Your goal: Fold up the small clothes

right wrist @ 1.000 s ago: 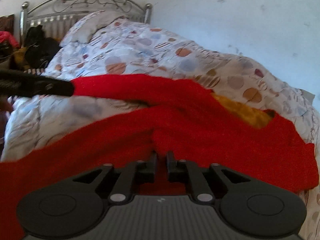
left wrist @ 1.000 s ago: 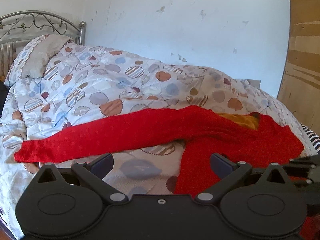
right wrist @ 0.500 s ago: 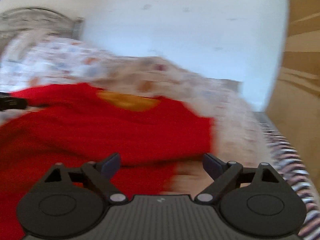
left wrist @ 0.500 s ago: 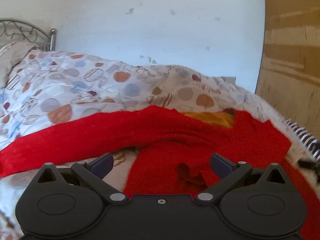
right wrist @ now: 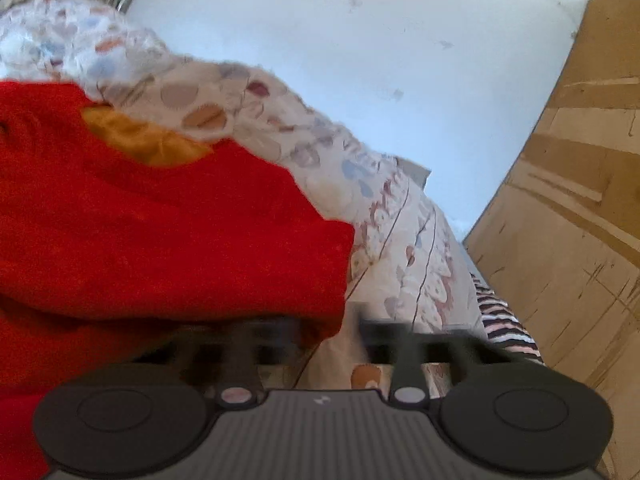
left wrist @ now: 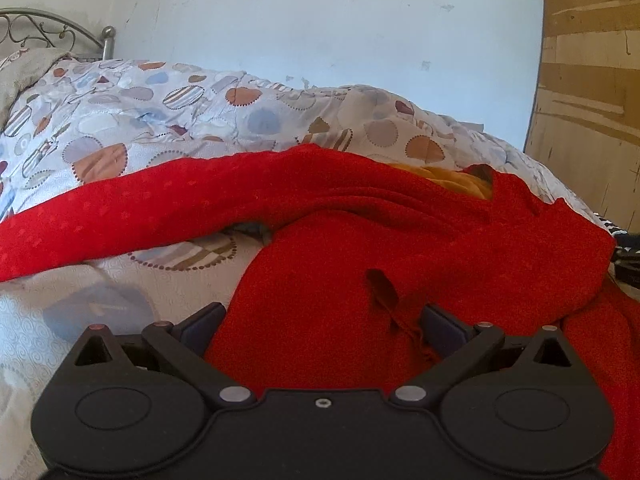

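The red top [left wrist: 360, 240] lies across the bed [left wrist: 120, 128], sleeve stretching left. Left tongs [left wrist: 320, 320] gape over its body; right tongs [right wrist: 328, 340], blurred, look part-open at its right corner.

Patterned quilt [left wrist: 168, 120], white wall [left wrist: 340, 20]
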Available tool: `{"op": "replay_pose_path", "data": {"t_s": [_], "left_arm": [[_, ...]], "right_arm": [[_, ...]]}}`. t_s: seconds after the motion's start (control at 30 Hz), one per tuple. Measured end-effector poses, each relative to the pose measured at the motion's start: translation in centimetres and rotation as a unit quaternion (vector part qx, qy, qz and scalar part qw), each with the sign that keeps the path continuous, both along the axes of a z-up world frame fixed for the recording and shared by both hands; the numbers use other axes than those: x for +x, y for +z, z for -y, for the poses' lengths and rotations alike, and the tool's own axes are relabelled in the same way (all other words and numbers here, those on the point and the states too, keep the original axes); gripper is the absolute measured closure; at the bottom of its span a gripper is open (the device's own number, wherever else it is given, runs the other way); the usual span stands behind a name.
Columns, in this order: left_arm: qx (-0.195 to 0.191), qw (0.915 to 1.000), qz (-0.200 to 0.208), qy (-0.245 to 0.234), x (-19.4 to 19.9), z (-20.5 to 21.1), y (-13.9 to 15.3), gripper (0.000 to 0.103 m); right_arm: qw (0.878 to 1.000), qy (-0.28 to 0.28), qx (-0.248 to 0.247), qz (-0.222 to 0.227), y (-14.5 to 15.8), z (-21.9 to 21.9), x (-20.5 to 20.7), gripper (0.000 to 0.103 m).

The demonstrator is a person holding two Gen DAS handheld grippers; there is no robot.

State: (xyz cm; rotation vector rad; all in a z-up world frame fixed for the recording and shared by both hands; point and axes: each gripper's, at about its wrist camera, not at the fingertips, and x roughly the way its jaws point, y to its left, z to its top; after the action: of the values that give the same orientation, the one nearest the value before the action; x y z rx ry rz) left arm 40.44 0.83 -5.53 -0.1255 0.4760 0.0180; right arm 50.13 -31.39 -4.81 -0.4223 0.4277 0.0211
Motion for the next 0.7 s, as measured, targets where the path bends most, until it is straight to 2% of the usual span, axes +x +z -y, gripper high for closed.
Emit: {"op": "replay_pose_path", "data": {"t_s": [0.07,0.13,0.27,0.37,0.47,0.53,0.63,0.67,0.7], "left_arm": [[-0.003,1.0000,0.002,-0.001,-0.1,0.0,0.0,0.000],[-0.004,1.0000,0.006,-0.005,-0.2,-0.1,-0.1,0.000],[-0.001,0.9999,0.007,-0.008,-0.3,0.1,-0.2,0.000],[0.000,0.9999,0.008,-0.009,-0.4,0.1,-0.2,0.000],[-0.002,0.9999,0.008,-0.009,-0.4,0.0,-0.3,0.000],[-0.003,0.9999,0.008,-0.009,-0.4,0.0,-0.3,0.000],[-0.003,0.9999,0.008,-0.009,-0.4,0.0,-0.3,0.000],[-0.004,0.9999,0.009,-0.009,-0.4,0.0,-0.3,0.000],[-0.005,0.9999,0.009,-0.009,-0.4,0.0,-0.3,0.000]], "right_arm": [[0.998,-0.022,0.054,0.018,1.0,1.1,-1.1,0.093],[0.996,-0.031,0.084,0.014,1.3,1.9,-1.9,0.093],[0.991,-0.053,0.114,-0.045,-0.3,3.3,-1.0,0.094],[0.989,-0.048,0.130,-0.048,-0.5,3.6,-1.0,0.093],[0.986,-0.057,0.145,-0.056,0.0,4.2,-1.8,0.086],[0.984,-0.071,0.155,-0.054,0.6,4.8,-2.9,0.055],[0.983,-0.082,0.160,-0.030,2.0,5.3,-4.6,0.030],[0.984,-0.088,0.154,-0.014,2.4,5.2,-4.9,0.025],[0.985,-0.092,0.147,0.007,2.8,5.0,-5.1,0.012]]}}
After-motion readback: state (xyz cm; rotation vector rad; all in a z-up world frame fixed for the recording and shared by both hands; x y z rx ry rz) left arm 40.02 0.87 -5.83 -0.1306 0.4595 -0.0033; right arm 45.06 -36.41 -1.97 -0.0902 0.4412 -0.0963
